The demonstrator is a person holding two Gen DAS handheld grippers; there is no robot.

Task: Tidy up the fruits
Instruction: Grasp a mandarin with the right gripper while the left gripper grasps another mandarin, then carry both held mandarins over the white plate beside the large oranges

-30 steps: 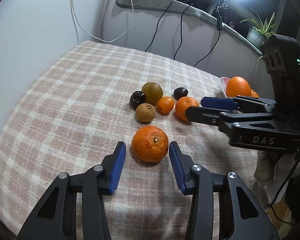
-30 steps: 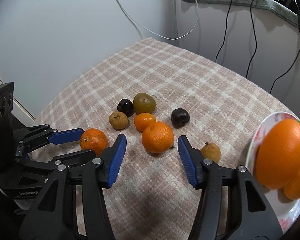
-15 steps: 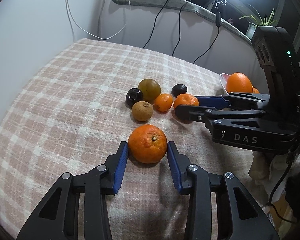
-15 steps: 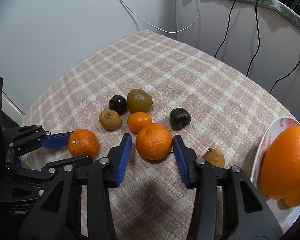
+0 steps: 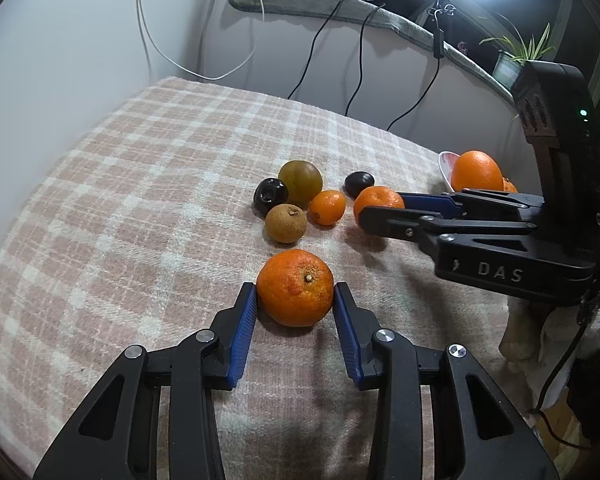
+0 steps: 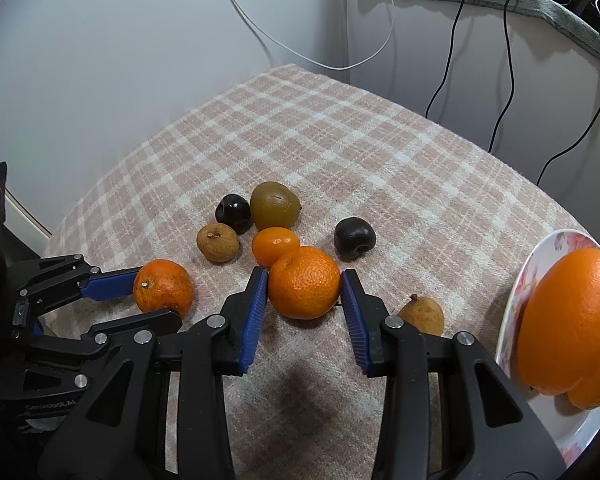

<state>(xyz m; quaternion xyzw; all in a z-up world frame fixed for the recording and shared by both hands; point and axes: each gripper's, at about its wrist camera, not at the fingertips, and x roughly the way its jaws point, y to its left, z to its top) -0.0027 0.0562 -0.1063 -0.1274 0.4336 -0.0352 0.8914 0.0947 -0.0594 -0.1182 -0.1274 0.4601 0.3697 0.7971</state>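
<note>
Hiding part of the scene, the right gripper (image 5: pixel 384 210) crossed the left view and covered the near side of its mandarin (image 5: pixel 378 204), while the plate (image 5: pixel 446 164) behind showed only a sliver of rim under a big orange (image 5: pixel 476 171). In the right view that plate (image 6: pixel 540 264) was cut off by the frame edge, and a second orange beneath the big one (image 6: pixel 572 320) could barely be made out. A small tan fruit (image 6: pixel 422 314) sat half concealed behind the right finger. Both grippers pointed steeply down at the checked cloth (image 5: pixel 140 200). The left gripper (image 5: pixel 295 300) had just been closing, and its blue pads touched both sides of a tangerine (image 5: pixel 295 287) lying nearest the camera, in front of the cluster. The right gripper's (image 6: pixel 305 284) jaws had also just been closing, with pads pressed to the mandarin (image 6: pixel 304 282), just in front of a kumquat (image 6: pixel 275 245). Relative to that kumquat, a brown longan (image 6: pixel 217 242) lay left, a greenish fruit (image 6: pixel 275 205) and a dark plum (image 6: pixel 233 213) behind, and another dark fruit (image 6: pixel 355 238) right.
</note>
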